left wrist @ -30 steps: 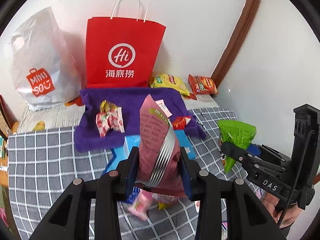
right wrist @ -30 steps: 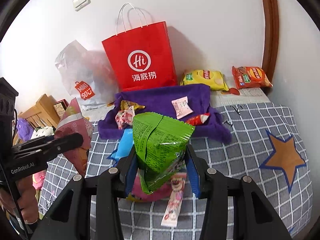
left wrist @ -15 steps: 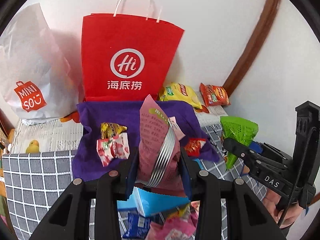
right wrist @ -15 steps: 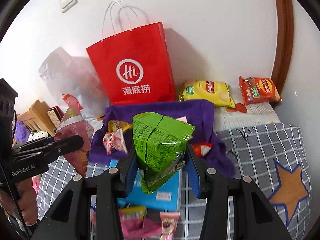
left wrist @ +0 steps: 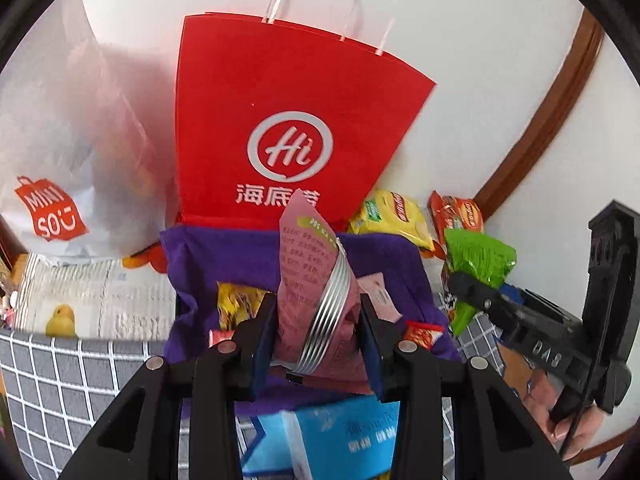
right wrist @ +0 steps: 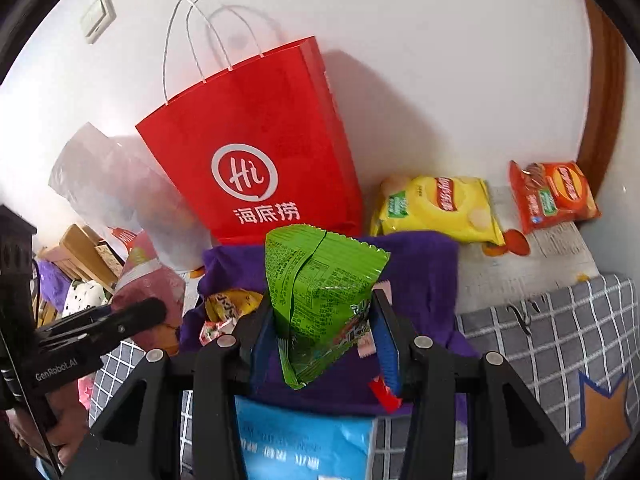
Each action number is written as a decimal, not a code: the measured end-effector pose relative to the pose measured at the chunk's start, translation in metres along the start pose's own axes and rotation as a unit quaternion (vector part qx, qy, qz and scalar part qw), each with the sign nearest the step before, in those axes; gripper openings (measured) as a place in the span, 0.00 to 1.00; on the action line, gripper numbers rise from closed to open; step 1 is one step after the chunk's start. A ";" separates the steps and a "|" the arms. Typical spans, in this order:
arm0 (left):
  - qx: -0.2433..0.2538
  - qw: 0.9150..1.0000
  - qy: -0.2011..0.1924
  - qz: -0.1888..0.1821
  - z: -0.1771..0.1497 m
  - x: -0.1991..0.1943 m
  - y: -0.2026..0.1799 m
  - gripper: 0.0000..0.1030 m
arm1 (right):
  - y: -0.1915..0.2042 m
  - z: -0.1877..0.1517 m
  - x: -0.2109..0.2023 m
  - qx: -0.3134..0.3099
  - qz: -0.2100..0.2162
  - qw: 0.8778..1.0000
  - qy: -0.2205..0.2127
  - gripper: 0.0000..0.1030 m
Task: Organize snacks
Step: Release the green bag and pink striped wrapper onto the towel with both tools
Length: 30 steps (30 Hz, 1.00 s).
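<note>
My left tongs (left wrist: 318,332) are clamped on a pink packet (left wrist: 310,280), which stands upright between the pads with its silver seam toward the camera. My right tongs (right wrist: 324,328) grip a green packet (right wrist: 320,292) the same way, printed back facing me. Both packets hang over the purple cloth (left wrist: 248,256), my landmark here.

On the cloth lie a yellow wrapper (left wrist: 236,300), a small red-and-white sweet (right wrist: 216,328), a pale pink sachet (left wrist: 378,296) and a red sachet (left wrist: 420,334). Just in front of the cloth is a blue box (left wrist: 344,436) with white writing too blurred to read. Behind the cloth a red paper bag (left wrist: 288,128) stands against the wall, with a white "Hi" logo and the characters 海底捞; I cannot see inside it. Left of that bag is a white plastic bag (left wrist: 72,140) marked "MINISO".

Right of the cloth, by the wall, lie a yellow crisp bag (right wrist: 436,208) and an orange-red one (right wrist: 554,196); their round logos are not readable.

Only the right view shows the wall switch (right wrist: 96,16), the wooden boxes (right wrist: 80,256) far left of the cloth, and the brown star (right wrist: 600,420) on the grey checked cover (right wrist: 552,328). Only the left view shows a yellow duck print (left wrist: 60,320) on the striped sheet. Each view catches the other tool: "DAS" on the right one, "GenRobot.AI" on the left.
</note>
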<state>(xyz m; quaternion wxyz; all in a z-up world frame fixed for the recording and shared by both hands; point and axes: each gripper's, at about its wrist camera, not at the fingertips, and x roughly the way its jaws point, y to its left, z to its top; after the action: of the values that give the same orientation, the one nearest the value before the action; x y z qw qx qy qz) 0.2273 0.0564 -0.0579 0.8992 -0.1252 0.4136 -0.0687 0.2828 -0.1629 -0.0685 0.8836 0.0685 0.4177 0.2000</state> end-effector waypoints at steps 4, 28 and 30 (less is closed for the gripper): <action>-0.010 1.000 0.008 0.002 0.002 0.016 0.012 0.36 | 0.002 -0.007 0.023 -0.040 -0.014 0.999 0.018 0.43; -0.013 0.995 0.094 -0.005 -0.019 0.087 0.011 0.36 | -0.024 -0.036 0.113 -0.048 -0.038 0.989 0.135 0.44; -0.011 0.995 0.097 -0.003 -0.020 0.090 0.010 0.36 | -0.025 -0.036 0.115 -0.044 -0.035 0.989 0.138 0.44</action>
<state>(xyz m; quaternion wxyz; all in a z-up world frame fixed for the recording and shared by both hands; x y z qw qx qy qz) 0.2703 0.0418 -0.1387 0.8530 -0.1284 0.4997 -0.0786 0.3287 -0.1405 -0.1804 0.8261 -0.0134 0.5287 0.1945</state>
